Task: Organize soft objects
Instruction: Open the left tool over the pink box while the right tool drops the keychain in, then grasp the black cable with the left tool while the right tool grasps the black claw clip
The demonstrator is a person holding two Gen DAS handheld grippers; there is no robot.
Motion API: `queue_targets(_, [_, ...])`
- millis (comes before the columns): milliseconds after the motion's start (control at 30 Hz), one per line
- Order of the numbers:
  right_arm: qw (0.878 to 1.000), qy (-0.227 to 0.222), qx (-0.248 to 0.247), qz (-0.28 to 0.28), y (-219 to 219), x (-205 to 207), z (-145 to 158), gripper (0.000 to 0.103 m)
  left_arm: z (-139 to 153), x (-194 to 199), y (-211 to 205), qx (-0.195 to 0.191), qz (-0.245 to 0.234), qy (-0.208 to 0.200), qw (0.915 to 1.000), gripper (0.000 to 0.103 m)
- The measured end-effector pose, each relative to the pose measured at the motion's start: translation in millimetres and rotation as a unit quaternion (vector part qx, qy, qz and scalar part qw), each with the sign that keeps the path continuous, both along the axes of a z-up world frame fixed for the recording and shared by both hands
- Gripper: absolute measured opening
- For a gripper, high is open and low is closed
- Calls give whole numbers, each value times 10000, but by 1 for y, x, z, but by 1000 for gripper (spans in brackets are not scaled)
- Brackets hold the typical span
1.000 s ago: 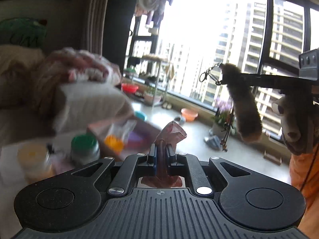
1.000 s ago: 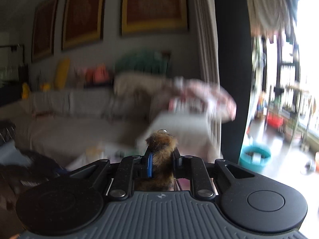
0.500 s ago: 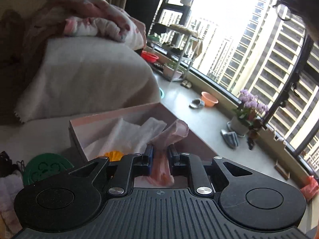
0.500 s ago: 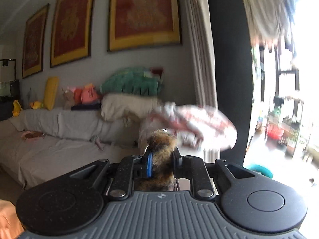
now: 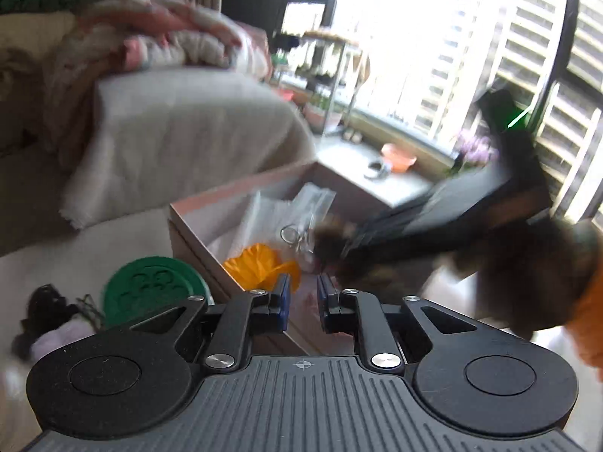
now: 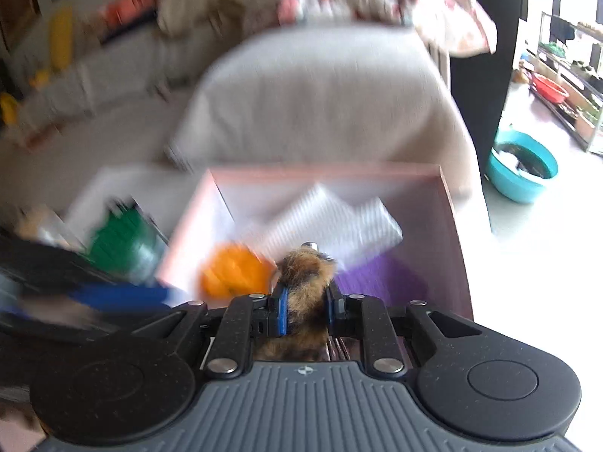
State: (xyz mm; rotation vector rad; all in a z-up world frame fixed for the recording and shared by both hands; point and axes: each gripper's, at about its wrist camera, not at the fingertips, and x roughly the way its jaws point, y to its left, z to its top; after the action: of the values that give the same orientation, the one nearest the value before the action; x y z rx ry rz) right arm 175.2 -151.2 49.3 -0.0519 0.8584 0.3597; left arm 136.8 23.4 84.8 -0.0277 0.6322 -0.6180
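An open pink box (image 5: pixel 233 188) (image 6: pixel 324 171) holds white plastic bags, an orange soft thing (image 5: pixel 256 263) (image 6: pixel 233 271) and a purple one (image 6: pixel 380 278). My left gripper (image 5: pixel 303 286) hangs over the box's near left corner. Its jaws stand a little apart and I see nothing between the blue pads. My right gripper (image 6: pixel 305 293) is shut on a brown furry tail (image 6: pixel 307 267) with a metal ring at its tip. In the left wrist view it sweeps in blurred from the right (image 5: pixel 414 226), carrying the fur (image 5: pixel 331 241) over the box.
A jar with a green lid (image 5: pixel 150 286) (image 6: pixel 120 245) stands left of the box, beside dark and pale fluffy bits (image 5: pixel 45 320). Behind the box is a cloth-covered sofa arm (image 6: pixel 324 94) with a bundled blanket on top. A teal basin (image 6: pixel 522 173) sits on the floor at right.
The pink soft thing has gone from my left jaws, which now stand apart. My right gripper has swung down from facing the wall to over the box, still gripping the fur.
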Motion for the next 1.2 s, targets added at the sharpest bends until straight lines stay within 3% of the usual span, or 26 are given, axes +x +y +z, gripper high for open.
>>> queue_targets(133, [9986, 361, -394, 0, 8, -1, -25, 21, 16, -33, 39, -399, 213, -307, 9985, 17])
queue_targets(200, [9981, 432, -429, -100, 8, -2, -25, 28, 23, -46, 65, -470, 562, -498, 9961, 17])
queue_targets(300, [9980, 415, -282, -372, 6, -7, -7, 47, 33, -53, 115, -560, 1348, -726, 9866, 17])
queue_targets(367, [9974, 246, -284, -623, 7, -12, 11, 54, 37, -64, 152, -715, 1906, -746, 9762, 17])
queue_targets(433, [9967, 132, -331, -734, 9, -20, 28, 54, 35, -80, 187, -967, 2320, -717, 9652, 17])
queue_targets(533, [9946, 495, -449, -791, 14, -28, 36, 54, 25, -101, 221, -1246, 2567, -588, 9566, 17])
queue_targets(567, [9930, 720, -453, -813, 16, -27, 35, 51, 20, -106, 226, -1279, 2597, -533, 9557, 17])
queue_targets(667, [9851, 1577, -158, -664, 26, -17, 21, 23, 4, -115, 231, -1357, 2523, -316, 9576, 17])
queue_targets(800, [9791, 1882, 304, -706, 44, -3, 8, 22, -9, -114, 231, -1357, 2445, -120, 9600, 17])
queue_targets(933, [9768, 1941, -219, -880, 60, 4, 8, 22, -14, -127, 248, -1313, 2694, -44, 9540, 17])
queue_targets(1000, [9799, 1696, -558, -892, 63, -3, 29, 23, -10, -127, 264, -1262, 2893, -113, 9488, 17])
queue_targets(1067, [9866, 1164, -716, -891, 70, -14, 63, 30, -2, -122, 281, -1275, 3126, -86, 9413, 17])
queue_targets(1133, [9942, 630, -483, -719, 84, -22, 107, 41, 11, -111, 296, -1405, 3286, -4, 9339, 17])
queue_targets(1200, [9986, 30, -130, -519, 107, -30, 151, 54, 27, -95, 301, -1476, 3155, -22, 9374, 17])
